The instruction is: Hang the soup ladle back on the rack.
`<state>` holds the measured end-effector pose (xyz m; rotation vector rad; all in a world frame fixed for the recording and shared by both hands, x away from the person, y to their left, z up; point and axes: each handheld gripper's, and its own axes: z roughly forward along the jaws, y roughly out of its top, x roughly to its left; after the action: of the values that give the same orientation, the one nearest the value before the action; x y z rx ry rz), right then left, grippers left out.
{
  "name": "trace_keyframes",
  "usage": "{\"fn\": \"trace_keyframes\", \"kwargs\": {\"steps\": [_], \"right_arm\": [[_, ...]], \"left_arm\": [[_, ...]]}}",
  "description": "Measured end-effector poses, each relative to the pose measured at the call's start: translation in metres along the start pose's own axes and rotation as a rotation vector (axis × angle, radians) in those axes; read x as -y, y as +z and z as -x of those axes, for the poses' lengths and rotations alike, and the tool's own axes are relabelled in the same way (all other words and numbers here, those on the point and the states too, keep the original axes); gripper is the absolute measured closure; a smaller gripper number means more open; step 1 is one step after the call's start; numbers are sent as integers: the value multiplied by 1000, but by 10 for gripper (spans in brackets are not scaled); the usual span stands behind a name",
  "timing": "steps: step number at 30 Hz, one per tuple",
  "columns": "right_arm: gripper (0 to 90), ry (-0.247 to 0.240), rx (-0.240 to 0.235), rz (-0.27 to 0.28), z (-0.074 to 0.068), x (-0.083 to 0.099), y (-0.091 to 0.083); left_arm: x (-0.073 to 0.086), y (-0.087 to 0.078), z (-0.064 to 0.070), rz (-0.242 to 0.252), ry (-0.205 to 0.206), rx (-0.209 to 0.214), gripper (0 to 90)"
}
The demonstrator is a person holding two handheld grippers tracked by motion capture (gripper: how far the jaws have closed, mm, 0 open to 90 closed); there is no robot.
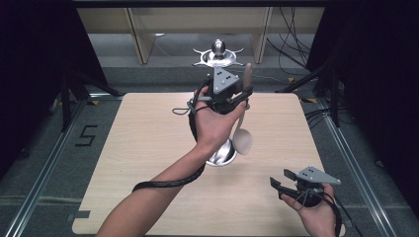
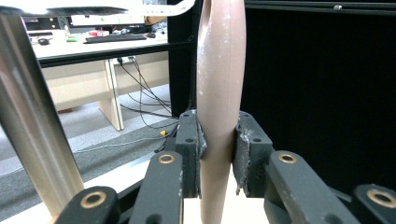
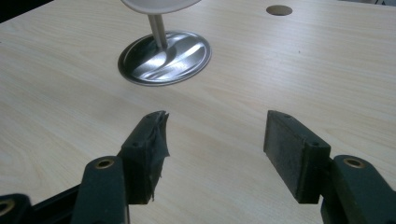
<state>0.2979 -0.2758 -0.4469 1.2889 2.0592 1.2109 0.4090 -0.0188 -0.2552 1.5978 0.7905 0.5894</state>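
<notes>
The left tongs (image 1: 245,94) are raised over the surface (image 1: 148,148), their jaws clamped on the handle of a beige spoon (image 2: 219,84) whose bowl hangs above a metal stand (image 3: 163,57). The right tongs (image 3: 215,149) gape wide, empty, near the surface's right edge.

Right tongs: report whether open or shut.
Open. The right tongs show a wide gap between the jaws with bare table visible through it, holding nothing.
</notes>
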Motion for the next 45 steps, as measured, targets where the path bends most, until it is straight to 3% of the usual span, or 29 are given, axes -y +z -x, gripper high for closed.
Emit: {"fn": "trace_keyframes", "kwargs": {"steps": [6,10,26,45], "right_arm": [[397,-20,-1,0,1,0,1],[397,1,2,-5,0,0,0],[397,-27,7,0,2,0,1],[395,-24,6,-7,2,0,1]], "left_arm": [[-2,1,-1,0,-14,-7,733],[-2,1,-1,-5,-12,-13,733],[-4,2,0,-8,-18,-11,733],[-4,1,-1,-1,-26,-11,733]]}}
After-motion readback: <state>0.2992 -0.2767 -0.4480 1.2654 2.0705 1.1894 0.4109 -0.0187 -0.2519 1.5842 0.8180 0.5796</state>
